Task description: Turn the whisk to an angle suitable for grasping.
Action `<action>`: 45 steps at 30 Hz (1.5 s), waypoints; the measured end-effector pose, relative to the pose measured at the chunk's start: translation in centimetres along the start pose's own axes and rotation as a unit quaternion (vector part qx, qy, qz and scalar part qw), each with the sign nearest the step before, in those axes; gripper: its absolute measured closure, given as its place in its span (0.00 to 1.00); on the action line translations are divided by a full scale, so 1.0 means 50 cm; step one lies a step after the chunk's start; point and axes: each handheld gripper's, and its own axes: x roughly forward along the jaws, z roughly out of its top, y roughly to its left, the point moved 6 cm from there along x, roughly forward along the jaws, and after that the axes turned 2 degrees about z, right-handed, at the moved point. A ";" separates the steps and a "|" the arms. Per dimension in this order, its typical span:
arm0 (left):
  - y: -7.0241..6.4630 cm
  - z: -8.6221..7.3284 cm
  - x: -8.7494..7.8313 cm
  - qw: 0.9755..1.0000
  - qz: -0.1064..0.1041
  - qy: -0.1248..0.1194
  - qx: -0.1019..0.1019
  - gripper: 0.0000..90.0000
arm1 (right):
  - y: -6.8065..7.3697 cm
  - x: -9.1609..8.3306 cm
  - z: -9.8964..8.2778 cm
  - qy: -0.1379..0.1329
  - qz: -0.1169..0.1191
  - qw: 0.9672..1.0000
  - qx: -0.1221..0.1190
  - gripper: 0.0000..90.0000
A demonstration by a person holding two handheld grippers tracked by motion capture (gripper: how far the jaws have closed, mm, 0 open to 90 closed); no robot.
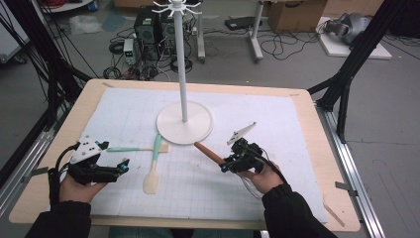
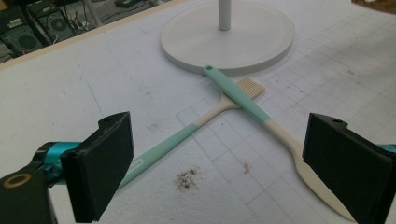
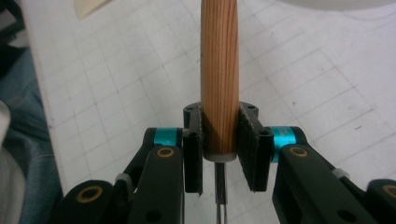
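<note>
A white hook stand (image 1: 183, 59) rises from its round base (image 1: 168, 130) at mid-table. In front of it two mint-handled tools lie crossed: a brush (image 1: 130, 148) and a cream-bladed spatula (image 1: 154, 166). My left gripper (image 1: 124, 166) sits open just left of them. In the left gripper view the brush (image 2: 163, 147) and the spatula (image 2: 243, 98) lie ahead of my left gripper (image 2: 224, 163), with the base (image 2: 229, 39) beyond. My right gripper (image 1: 227, 163) is shut on a wooden-handled tool (image 1: 208, 152), whose metal blade (image 1: 241, 133) sticks out behind. The handle (image 3: 219, 70) is clamped in my right gripper (image 3: 219, 144).
A white gridded mat (image 1: 277, 148) covers the wooden table (image 1: 327, 163). Black frame legs (image 1: 346, 74) stand at the far right edge. Computers and cables (image 1: 148, 29) lie on the floor beyond the table.
</note>
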 end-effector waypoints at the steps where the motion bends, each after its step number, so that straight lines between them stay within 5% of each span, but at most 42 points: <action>1: 0.000 0.000 0.000 1.000 0.000 0.001 0.001 0.10 | -0.001 -0.005 0.002 -0.007 0.001 1.000 0.000 0.81; 14: 0.000 0.001 -0.002 1.000 0.001 -0.001 0.001 0.10 | 0.002 -0.062 0.024 -0.070 0.010 0.997 -0.008 0.82; 25: 0.000 0.001 -0.001 1.000 0.001 -0.001 0.001 0.10 | -0.001 -0.113 0.044 -0.149 0.018 0.989 -0.005 0.81; 45: 0.004 -0.002 0.001 1.000 0.002 0.000 -0.001 0.10 | -0.001 -0.106 0.109 -0.191 0.034 0.981 -0.027 0.81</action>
